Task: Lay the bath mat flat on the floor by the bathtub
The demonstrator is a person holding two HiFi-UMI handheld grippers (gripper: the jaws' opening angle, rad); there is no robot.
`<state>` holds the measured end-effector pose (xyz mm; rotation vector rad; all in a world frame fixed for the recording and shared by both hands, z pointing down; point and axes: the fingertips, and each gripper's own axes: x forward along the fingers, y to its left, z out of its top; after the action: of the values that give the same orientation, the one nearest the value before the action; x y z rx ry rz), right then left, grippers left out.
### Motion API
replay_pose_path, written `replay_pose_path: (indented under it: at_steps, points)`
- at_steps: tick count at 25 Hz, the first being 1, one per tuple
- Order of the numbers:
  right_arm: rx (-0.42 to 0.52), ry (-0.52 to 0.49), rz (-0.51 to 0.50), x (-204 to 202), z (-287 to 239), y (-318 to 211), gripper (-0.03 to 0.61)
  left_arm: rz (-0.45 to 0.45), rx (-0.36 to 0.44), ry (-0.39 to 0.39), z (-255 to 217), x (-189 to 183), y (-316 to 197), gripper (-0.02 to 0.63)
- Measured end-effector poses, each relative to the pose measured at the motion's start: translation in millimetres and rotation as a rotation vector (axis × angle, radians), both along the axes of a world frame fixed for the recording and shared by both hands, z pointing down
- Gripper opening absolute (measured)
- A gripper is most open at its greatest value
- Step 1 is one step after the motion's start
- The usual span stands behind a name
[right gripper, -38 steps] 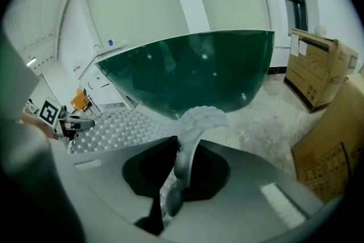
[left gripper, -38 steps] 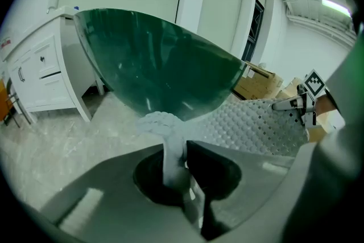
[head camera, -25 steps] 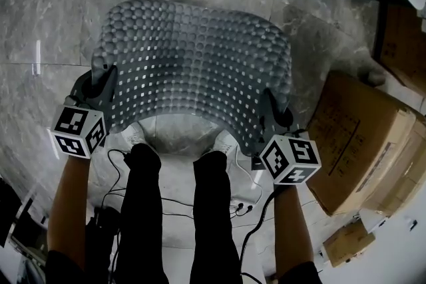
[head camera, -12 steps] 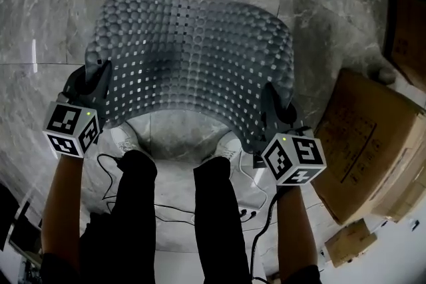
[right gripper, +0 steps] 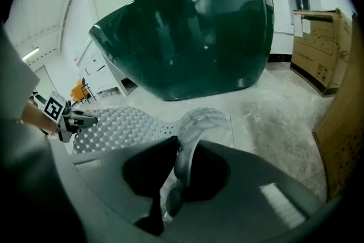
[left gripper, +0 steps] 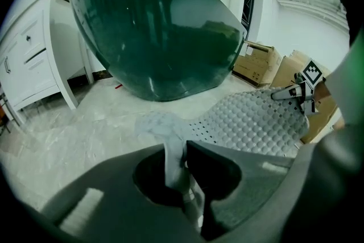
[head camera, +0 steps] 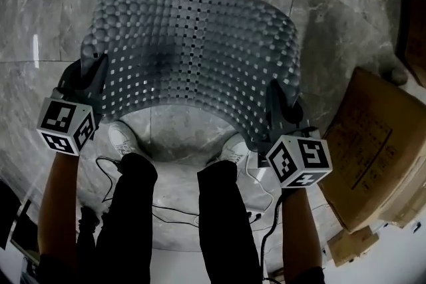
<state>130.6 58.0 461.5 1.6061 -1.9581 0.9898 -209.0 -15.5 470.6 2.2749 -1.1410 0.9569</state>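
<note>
Where the person stands on the marble floor [head camera: 40,23], two pale shoes [head camera: 121,138] show beside a tangle of cables [head camera: 110,163]. Just beyond them one grey bath mat [head camera: 193,56], studded and pierced with square holes, hangs between two grippers. The left gripper [head camera: 90,73] has its jaws closed on the mat's near left corner and the right gripper [head camera: 279,96] has its jaws closed on the near right corner. The near edge is therefore lifted and sags in an arc above the shoes while the rest spreads away over the floor; whether the far edge touches down cannot be told. Cardboard boxes [head camera: 373,136], at least two, sit at the floor's right edge. Only the gripper views show the mat pinched upright between each pair of jaws and the one dark green bathtub [left gripper: 159,31] beyond the mat. The left gripper view alone shows a white cabinet [left gripper: 28,60] at the far left.
</note>
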Motion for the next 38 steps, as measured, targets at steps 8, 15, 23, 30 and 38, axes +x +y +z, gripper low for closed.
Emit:
replay_pose_path:
  at_steps: [8, 15, 23, 30, 38]
  points:
    - [-0.018, 0.008, -0.006, 6, 20, 0, 0.046, 0.013, -0.011, -0.006, 20, -3, -4, 0.029]
    - [-0.043, 0.015, 0.024, 23, 48, 8, 0.046, 0.0, -0.023, -0.029, 42, -18, -7, 0.029]
    - [-0.079, 0.026, 0.06, 40, 77, 12, 0.046, -0.028, -0.041, -0.044, 68, -34, -10, 0.029]
    - [-0.112, 0.028, 0.091, 56, 103, 18, 0.048, -0.05, -0.051, -0.062, 87, -46, -11, 0.029]
    - [-0.154, 0.041, 0.143, 76, 137, 29, 0.051, -0.067, -0.062, -0.082, 113, -56, -16, 0.029]
